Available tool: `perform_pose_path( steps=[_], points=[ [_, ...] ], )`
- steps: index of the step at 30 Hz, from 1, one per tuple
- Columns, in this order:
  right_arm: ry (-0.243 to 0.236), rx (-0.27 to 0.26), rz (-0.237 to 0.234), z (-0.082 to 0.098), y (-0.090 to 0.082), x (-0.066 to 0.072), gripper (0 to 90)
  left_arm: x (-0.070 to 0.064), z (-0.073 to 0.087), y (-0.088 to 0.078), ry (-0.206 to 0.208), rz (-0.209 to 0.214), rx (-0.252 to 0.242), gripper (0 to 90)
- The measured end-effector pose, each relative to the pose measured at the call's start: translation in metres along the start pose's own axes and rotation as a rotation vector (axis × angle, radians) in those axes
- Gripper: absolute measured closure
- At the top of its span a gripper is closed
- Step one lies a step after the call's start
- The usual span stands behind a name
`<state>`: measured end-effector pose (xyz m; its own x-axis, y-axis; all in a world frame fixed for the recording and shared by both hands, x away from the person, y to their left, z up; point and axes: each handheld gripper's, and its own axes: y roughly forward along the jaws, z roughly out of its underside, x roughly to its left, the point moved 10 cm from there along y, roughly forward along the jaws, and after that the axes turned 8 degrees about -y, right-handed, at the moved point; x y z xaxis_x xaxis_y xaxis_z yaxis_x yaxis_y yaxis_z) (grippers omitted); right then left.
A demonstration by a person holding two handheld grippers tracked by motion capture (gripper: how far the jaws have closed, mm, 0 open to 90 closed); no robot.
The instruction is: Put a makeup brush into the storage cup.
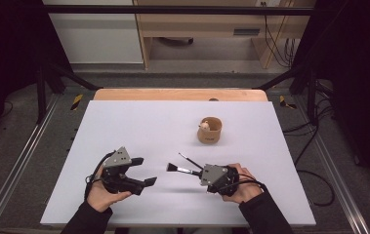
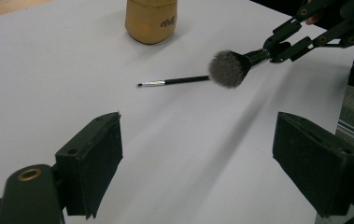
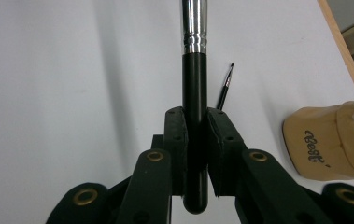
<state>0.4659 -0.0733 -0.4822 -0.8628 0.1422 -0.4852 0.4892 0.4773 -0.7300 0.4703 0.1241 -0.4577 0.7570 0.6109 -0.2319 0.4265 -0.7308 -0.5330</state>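
My right tool (image 1: 195,171) was clamped on the black handle of the powder brush (image 2: 230,68). In the right gripper view the handle ran straight up between the two pads, its rounded butt end poking out below them and its silver ferrule above. From the high view the brush stuck out level to the left of that tool, its dark bristle head hanging just above the bench (image 1: 138,122) without touching it. My left tool (image 1: 143,170) held nothing: its jaws stood wide apart, with only bare white bench surface between them in the left gripper view, and it sat well apart from the brush head, at the bench's front left.

Just beyond the brush a thin liner brush (image 2: 174,81) lay flat on the bench, near the bristle head and pointing away from it. Farther back and a little to the right stood a tan holder cup (image 1: 209,130) with dark lettering on its side, upright, with something pale resting inside that I couldn't make out. Both of my hands sat at the near edge of the bench.
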Motion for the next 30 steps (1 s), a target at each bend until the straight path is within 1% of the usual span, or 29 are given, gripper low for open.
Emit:
perform_pose_path(
  steps=[1, 2, 4, 5, 7, 9, 12, 14, 15, 16, 18, 21, 24, 25, 27, 29, 30],
  points=[
    [0.008, -0.006, 0.001, 0.001, 0.000, 0.000, 79.6, 0.000, 0.000, 0.000, -0.002, -0.001, -0.004, 15.3],
    [0.025, -0.016, 0.015, 0.001, 0.001, 0.000, 79.6, 0.000, 0.000, 0.000, -0.005, -0.001, -0.009, 15.1],
    [0.042, -0.021, 0.007, 0.002, 0.001, 0.001, 79.6, -0.001, 0.001, 0.001, -0.009, -0.002, -0.010, 15.1],
    [0.053, -0.028, 0.016, 0.003, 0.002, 0.001, 79.6, -0.001, 0.001, 0.002, -0.011, -0.006, -0.012, 15.0],
    [0.077, -0.038, 0.023, 0.003, 0.003, 0.001, 79.6, -0.002, 0.002, 0.003, -0.019, -0.001, -0.020, 15.0],
    [0.089, -0.049, 0.024, 0.003, 0.003, 0.001, 79.6, -0.002, 0.003, 0.005, -0.024, -0.001, -0.029, 14.9],
    [0.121, -0.063, 0.024, 0.003, 0.004, 0.003, 79.6, -0.003, 0.003, 0.007, -0.032, -0.004, -0.045, 14.6],
    [0.143, -0.074, 0.033, 0.002, 0.004, 0.003, 79.6, -0.003, 0.003, 0.007, -0.039, -0.004, -0.056, 14.6],
    [0.152, -0.082, 0.033, 0.001, 0.004, 0.003, 79.6, -0.003, 0.003, 0.008, -0.043, -0.004, -0.063, 14.6],
    [0.163, -0.102, 0.040, -0.001, 0.005, 0.003, 79.6, -0.002, 0.002, 0.008, -0.047, -0.005, -0.067, 14.6],
    [0.181, -0.119, 0.051, -0.002, 0.005, 0.002, 79.5, -0.003, 0.002, 0.008, -0.053, -0.004, -0.072, 14.7],
    [0.212, -0.138, 0.058, -0.001, 0.006, 0.001, 79.6, -0.002, 0.001, 0.008, -0.067, -0.006, -0.094, 14.7],
    [0.237, -0.151, 0.054, -0.001, 0.007, 0.001, 79.6, -0.002, -0.001, 0.008, -0.080, -0.010, -0.115, 14.9],
    [0.247, -0.157, 0.054, -0.001, 0.007, 0.001, 79.5, -0.003, -0.001, 0.009, -0.082, -0.007, -0.117, 15.1],
    [0.262, -0.166, 0.055, -0.002, 0.007, 0.001, 79.5, -0.004, -0.002, 0.010, -0.081, -0.014, -0.125, 15.1],
    [0.278, -0.176, 0.051, -0.002, 0.007, 0.001, 79.5, -0.006, -0.001, 0.011, -0.091, -0.005, -0.127, 15.4],
    [0.294, -0.181, 0.048, -0.003, 0.007, 0.001, 79.5, -0.006, -0.001, 0.012, -0.094, -0.010, -0.133, 15.4]
  ],
)
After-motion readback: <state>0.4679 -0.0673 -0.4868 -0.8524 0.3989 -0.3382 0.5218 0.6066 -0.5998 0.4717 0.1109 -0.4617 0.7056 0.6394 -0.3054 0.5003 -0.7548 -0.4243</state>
